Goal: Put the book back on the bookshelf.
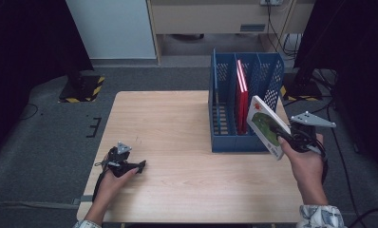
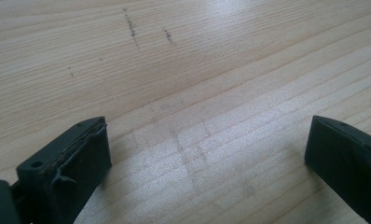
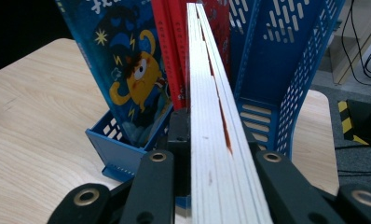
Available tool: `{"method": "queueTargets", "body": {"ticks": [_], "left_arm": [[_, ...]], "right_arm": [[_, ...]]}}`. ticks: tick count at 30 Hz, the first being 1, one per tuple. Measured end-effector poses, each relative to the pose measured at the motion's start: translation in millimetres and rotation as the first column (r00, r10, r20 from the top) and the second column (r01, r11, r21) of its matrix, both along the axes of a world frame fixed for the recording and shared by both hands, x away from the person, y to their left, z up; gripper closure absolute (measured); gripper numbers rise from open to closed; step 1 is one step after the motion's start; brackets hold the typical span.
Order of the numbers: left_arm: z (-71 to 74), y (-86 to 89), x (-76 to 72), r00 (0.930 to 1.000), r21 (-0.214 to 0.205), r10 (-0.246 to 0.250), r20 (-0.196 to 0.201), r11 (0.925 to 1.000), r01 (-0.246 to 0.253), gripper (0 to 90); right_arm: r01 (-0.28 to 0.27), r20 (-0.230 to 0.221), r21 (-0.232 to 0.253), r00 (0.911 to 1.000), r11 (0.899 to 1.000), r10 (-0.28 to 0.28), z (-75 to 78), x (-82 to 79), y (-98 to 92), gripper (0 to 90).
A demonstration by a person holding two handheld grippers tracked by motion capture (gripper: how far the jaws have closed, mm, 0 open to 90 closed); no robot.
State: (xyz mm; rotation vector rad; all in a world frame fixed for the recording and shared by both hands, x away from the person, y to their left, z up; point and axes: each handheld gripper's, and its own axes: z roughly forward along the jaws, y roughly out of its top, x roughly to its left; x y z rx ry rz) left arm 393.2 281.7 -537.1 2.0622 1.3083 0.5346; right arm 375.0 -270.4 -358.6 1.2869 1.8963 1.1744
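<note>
1. Right tongs (image 1: 286,137): clamped on a white-edged picture book (image 1: 268,126), held tilted in the air, its page edges running straight out between the jaws in the right gripper view (image 3: 211,140).
2. Blue file rack (image 1: 244,142): just ahead of the right tongs, standing on the bench (image 1: 177,123); the held book's far end is at its front right corner.
3. Red books (image 1: 241,95): upright in the rack's middle compartment.
4. Blue cartoon book (image 3: 123,70): upright in the compartment beyond.
5. Left tongs (image 1: 140,166): jaws wide, nothing between them, low over bare bench, well apart from the rack.
</note>
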Motion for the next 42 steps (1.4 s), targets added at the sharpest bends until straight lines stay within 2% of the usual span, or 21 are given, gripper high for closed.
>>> {"method": "queueTargets", "body": {"ticks": [15, 20, 33, 42], "left_arm": [[0.0, -0.4, 0.0, 1.0, 0.0, 0.0, 0.0, 1.0, 0.0, 0.0], [-0.1, -0.8, 0.2, 1.0, 0.0, 0.001, 0.001, 1.0, -0.001, 0.0], [-0.2, -2.2, 1.0, 1.0, -0.003, -0.004, 0.002, 1.0, 0.004, 0.0], [-0.1, -2.6, 1.2, 1.0, -0.001, -0.006, 0.001, 1.0, 0.006, 0.0]], "right_arm": [[0.047, 0.007, 0.019, 0.9989, 0.999, -0.047, 0.3, 7.7, -4.7, 76.1], [0.086, 0.006, 0.019, 0.9962, 0.996, -0.086, 2.1, 12.5, -7.2, 76.1], [0.139, 0.018, 0.035, 0.99, 0.99, -0.14, 2.7, 26.3, -14.4, 76.1], [0.169, 0.027, 0.028, 0.9851, 0.985, -0.17, 4.1, 37.0, -18.8, 76.1]]}}
